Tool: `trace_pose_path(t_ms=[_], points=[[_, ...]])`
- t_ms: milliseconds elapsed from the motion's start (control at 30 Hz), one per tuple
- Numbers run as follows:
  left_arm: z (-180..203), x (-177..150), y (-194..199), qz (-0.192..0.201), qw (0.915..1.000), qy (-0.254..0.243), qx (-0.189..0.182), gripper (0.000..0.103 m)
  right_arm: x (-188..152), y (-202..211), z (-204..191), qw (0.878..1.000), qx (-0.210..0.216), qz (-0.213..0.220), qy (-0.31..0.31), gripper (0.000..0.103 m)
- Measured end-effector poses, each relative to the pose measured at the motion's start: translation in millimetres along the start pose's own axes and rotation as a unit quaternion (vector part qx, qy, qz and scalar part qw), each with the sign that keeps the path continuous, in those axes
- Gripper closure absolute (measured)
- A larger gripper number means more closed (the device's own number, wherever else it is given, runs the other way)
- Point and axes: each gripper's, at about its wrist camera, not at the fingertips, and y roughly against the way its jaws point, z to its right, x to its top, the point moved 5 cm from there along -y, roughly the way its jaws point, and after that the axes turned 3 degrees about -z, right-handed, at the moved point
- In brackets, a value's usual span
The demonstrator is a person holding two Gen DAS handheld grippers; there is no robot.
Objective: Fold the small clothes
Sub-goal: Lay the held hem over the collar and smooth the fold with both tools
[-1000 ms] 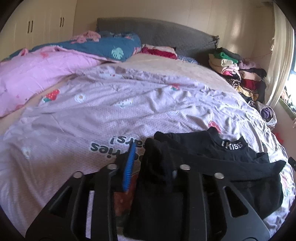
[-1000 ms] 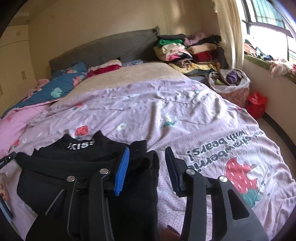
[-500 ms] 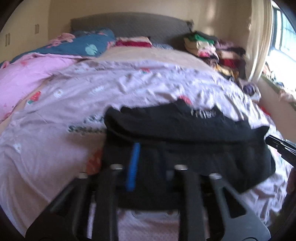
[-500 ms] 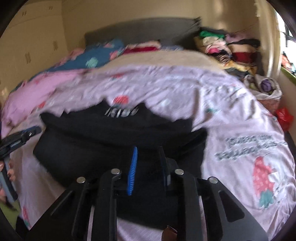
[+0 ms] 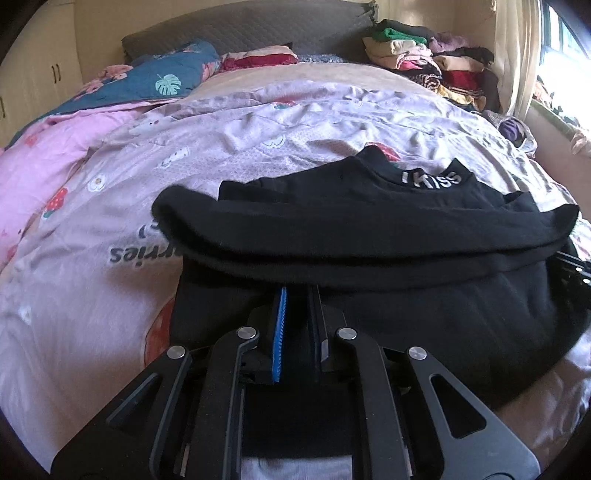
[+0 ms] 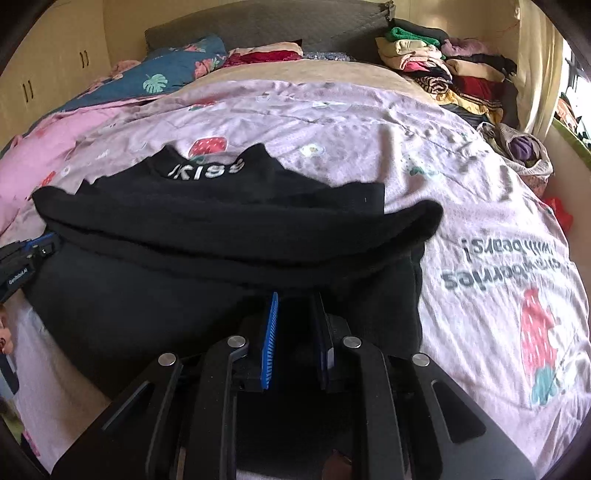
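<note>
While both claws are pinching the near hem of the black top (image 5: 369, 236), the garment is lying straight ahead of them, its long axis running crosswise between the two hands. In the left wrist view the left gripper (image 5: 297, 295) is showing its jaws pressed almost together, with dark cloth filling the narrow slot between the blue pad and its partner. In the right wrist view the right gripper (image 6: 295, 299) is standing a little wider, its jaws likewise nipping a thicker bunch of the same fabric.

Just beyond the fingertips the lifted hem is draping as a rolled fold across the body of the top, which is resting flat on the lilac duvet (image 5: 184, 155). Farther out the collar (lettered in white) (image 6: 207, 170) is pointing away from the claws, toward the grey headboard (image 6: 258, 26). The left claw is gripping nearer the garment's left edge and the right claw nearer its right edge, so neither hand is closer to the collar; each is appearing at the rim of the other's view.

Judging from this layout, the coming move is turning on carrying the hem forward, away from the hands and along the short axis, until it is meeting the collar. Folded clothes (image 5: 424, 55) are stacked well apart at the far right corner of the bed.
</note>
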Motion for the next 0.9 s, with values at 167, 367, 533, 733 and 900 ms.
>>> trace_pose_path(t_ms=[167,367,533,733,900], points=[[-1.6,13.6,-11.4,-0.003,1.0,-0.002,0.002,0.098,16.2,-15.7,2.1,1.0,0.001,0.007,-0.01,0.086],[-7.9,32.9,-27.1,-0.012,0.9999,0.004,-0.002,0.098,31.3,-18.7,19.8,0.999,0.011,0.022,-0.043,0.087],[-12.1,49.1,-34.5,-0.014,0.9998,0.013,-0.005,0.097,39.5,-18.1,35.2,0.997,0.013,0.034,-0.075,0.087],[-26.2,65.2,-37.2,-0.005,0.9994,0.035,0.008,0.097,44.6,-13.1,50.1,0.993,0.005,0.053,-0.102,0.087],[-54.2,72.3,-24.4,0.019,0.9971,0.072,0.015,0.091,44.0,-5.3,72.8,0.989,-0.011,0.064,-0.132,0.086]])
